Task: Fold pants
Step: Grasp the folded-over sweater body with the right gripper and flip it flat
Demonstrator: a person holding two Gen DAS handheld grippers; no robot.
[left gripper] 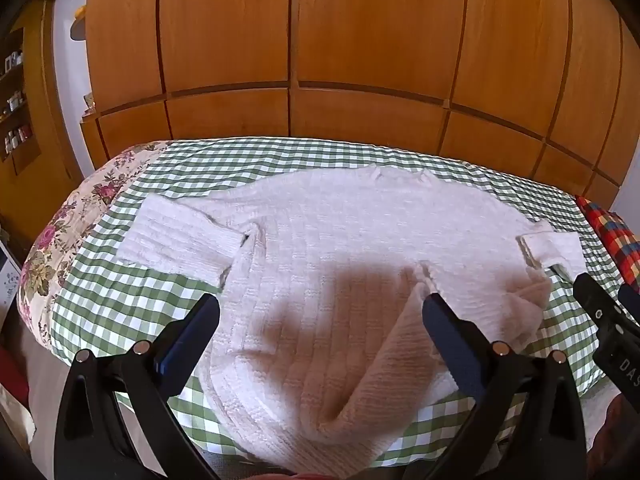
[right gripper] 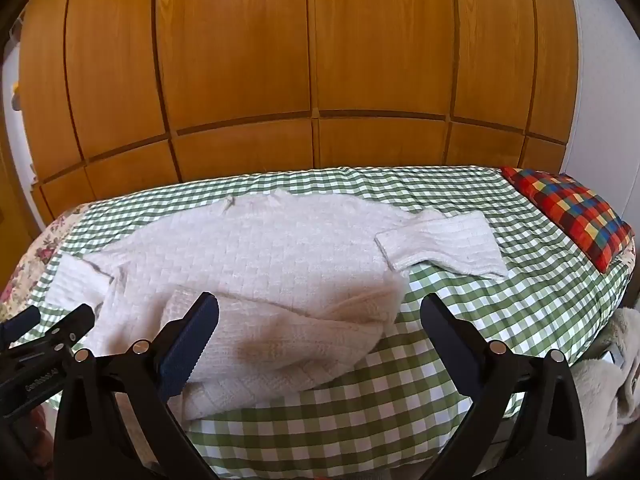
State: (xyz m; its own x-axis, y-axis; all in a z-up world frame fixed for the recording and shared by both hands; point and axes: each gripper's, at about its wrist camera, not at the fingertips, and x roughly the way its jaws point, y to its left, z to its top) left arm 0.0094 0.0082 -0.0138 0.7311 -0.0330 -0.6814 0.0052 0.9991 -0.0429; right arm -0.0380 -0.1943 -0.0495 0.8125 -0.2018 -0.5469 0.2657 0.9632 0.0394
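The garment is a white knitted piece (left gripper: 320, 248) spread on a green checked bedcover (left gripper: 120, 300); it looks like a sweater with two short sleeves, one at the left (left gripper: 176, 236) and one at the right (left gripper: 552, 248). Its near right corner is folded over onto itself (left gripper: 404, 344). My left gripper (left gripper: 320, 312) is open and empty, hovering above the garment's near part. My right gripper (right gripper: 320, 312) is open and empty, above the garment's near right edge (right gripper: 280, 340) and the cover (right gripper: 480, 280). The right gripper shows at the right edge of the left wrist view (left gripper: 608, 320).
A wooden wardrobe (left gripper: 320, 60) stands behind the bed. A floral quilt (left gripper: 60, 232) lies at the bed's left end. A multicoloured checked pillow (right gripper: 568, 216) lies at the right end. A fluffy white cloth (right gripper: 612, 380) hangs off the near right. Shelves (left gripper: 16, 100) are far left.
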